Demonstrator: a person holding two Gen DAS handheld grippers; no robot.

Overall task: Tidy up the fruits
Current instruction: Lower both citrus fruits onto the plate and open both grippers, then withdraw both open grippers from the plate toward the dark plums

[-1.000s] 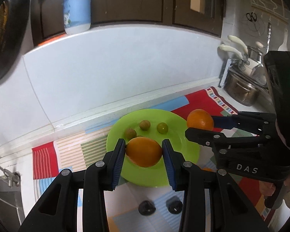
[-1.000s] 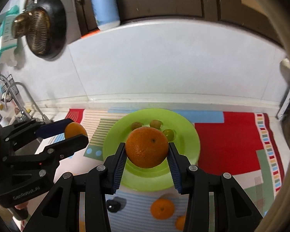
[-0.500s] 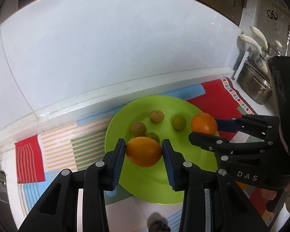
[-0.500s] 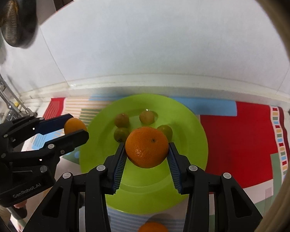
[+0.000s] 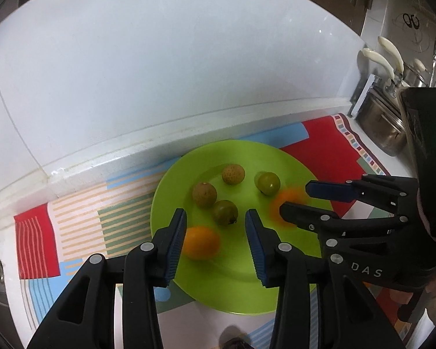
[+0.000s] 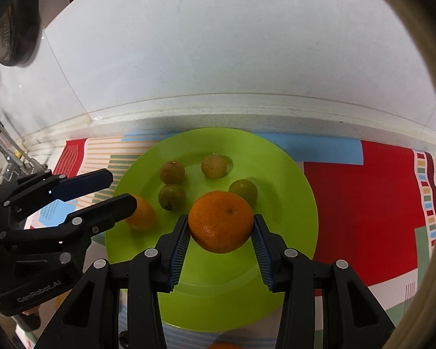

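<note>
Two oranges are being plated: one [image 5: 201, 242] lies freed between the just-opening left gripper [image 5: 215, 242] jaws near the plate's [image 5: 290, 296] left edge, while the other [image 6: 221, 225] is clamped in the right gripper [image 6: 220, 250], release being due next.

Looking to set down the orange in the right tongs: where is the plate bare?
The plate's right side, toward the red cloth, and its near strip by the rim are bare. Its middle and left are crowded: four small fruits and another orange.

A white stone countertop [image 6: 189, 116] is covered by a colourful patterned rectangular mat [image 6: 363, 203], on which a round lime-green plastic plate [image 6: 290, 180] is set.
</note>
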